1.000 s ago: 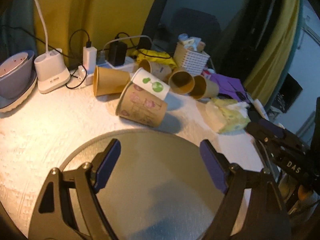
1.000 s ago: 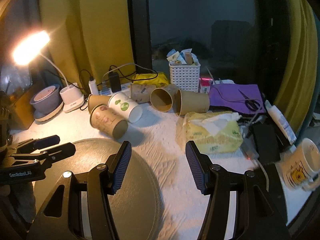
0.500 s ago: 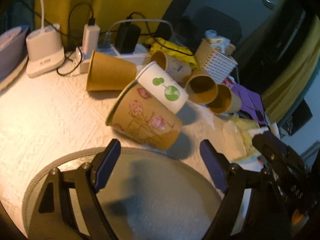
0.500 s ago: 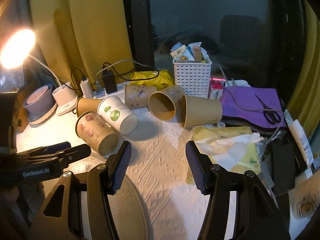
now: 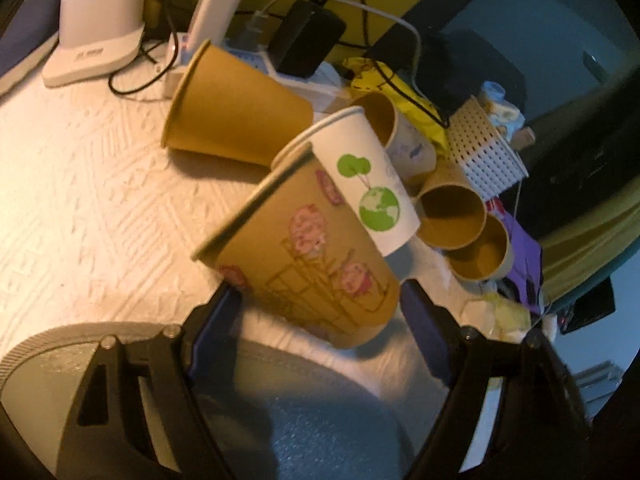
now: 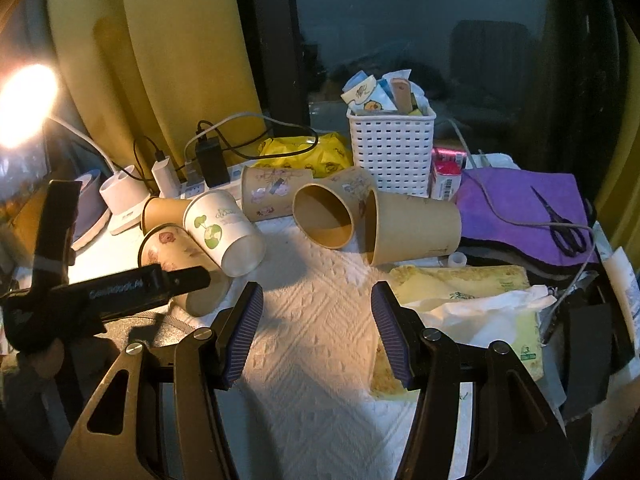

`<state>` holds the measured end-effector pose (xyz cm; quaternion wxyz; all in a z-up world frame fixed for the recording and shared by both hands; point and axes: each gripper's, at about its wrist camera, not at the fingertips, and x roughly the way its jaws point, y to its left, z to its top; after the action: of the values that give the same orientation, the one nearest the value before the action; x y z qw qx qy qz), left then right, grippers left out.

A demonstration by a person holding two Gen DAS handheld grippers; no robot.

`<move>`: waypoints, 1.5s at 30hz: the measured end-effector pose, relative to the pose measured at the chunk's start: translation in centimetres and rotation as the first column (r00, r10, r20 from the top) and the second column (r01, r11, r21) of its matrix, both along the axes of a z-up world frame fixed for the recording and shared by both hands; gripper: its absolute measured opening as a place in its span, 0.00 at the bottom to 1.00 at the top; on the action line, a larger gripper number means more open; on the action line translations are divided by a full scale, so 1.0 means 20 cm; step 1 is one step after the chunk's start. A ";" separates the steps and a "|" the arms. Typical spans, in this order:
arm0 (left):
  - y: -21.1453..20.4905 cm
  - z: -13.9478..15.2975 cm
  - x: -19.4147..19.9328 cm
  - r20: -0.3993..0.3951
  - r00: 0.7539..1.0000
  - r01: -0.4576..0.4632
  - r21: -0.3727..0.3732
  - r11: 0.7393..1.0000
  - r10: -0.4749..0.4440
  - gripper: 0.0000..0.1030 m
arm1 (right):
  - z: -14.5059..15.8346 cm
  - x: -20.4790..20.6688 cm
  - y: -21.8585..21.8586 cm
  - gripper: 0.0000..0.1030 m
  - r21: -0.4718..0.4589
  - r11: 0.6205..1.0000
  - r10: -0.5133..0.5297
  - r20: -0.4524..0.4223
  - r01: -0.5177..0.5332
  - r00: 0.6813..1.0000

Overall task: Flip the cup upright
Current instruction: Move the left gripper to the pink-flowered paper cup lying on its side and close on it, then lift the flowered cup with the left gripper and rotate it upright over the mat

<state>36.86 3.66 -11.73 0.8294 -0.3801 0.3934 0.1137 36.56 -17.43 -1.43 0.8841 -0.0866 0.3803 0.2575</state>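
Several paper cups lie on their sides on the white textured cloth. The nearest is a brown cup with pink flowers (image 5: 308, 256), also in the right wrist view (image 6: 172, 248). My left gripper (image 5: 320, 320) is open, its jaws on either side of this cup's base end, apart from it. It shows as a black bar in the right wrist view (image 6: 120, 292). A white cup with a green globe (image 5: 360, 184) leans on the flowered cup. My right gripper (image 6: 316, 336) is open and empty above the cloth, short of the cups.
A round grey tray (image 5: 280, 420) lies under my left gripper. Plain brown cups (image 6: 412, 228), a white basket (image 6: 392, 156), chargers and cables (image 5: 304, 36), a lamp base (image 5: 96, 40), a tissue pack (image 6: 460, 300) and scissors (image 6: 564, 228) on purple cloth crowd the back and right.
My left gripper has moved forward and down toward the flowered cup, which now sits between its open jaws. My right gripper has moved forward slightly toward the cups.
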 end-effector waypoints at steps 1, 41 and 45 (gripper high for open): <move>0.01 -0.01 0.00 0.003 1.000 -0.006 -0.018 1.000 0.006 0.80 | -0.01 0.00 0.00 0.58 0.000 1.000 0.000 -0.004 0.000 1.000; -0.32 0.32 -0.68 0.153 0.861 0.362 0.484 0.796 -0.485 0.61 | 0.21 -0.68 0.07 0.58 0.048 0.998 0.046 0.023 -0.047 0.999; -0.42 0.33 -0.83 0.129 0.820 0.401 0.565 0.721 -0.557 0.61 | 0.23 -0.84 0.09 0.58 0.075 0.992 0.100 0.016 -0.101 0.995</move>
<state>20.16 -4.65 -5.04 0.9485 -0.0408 0.3077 -0.0637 19.69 -15.55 3.25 0.8750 -0.0735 0.3598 0.3154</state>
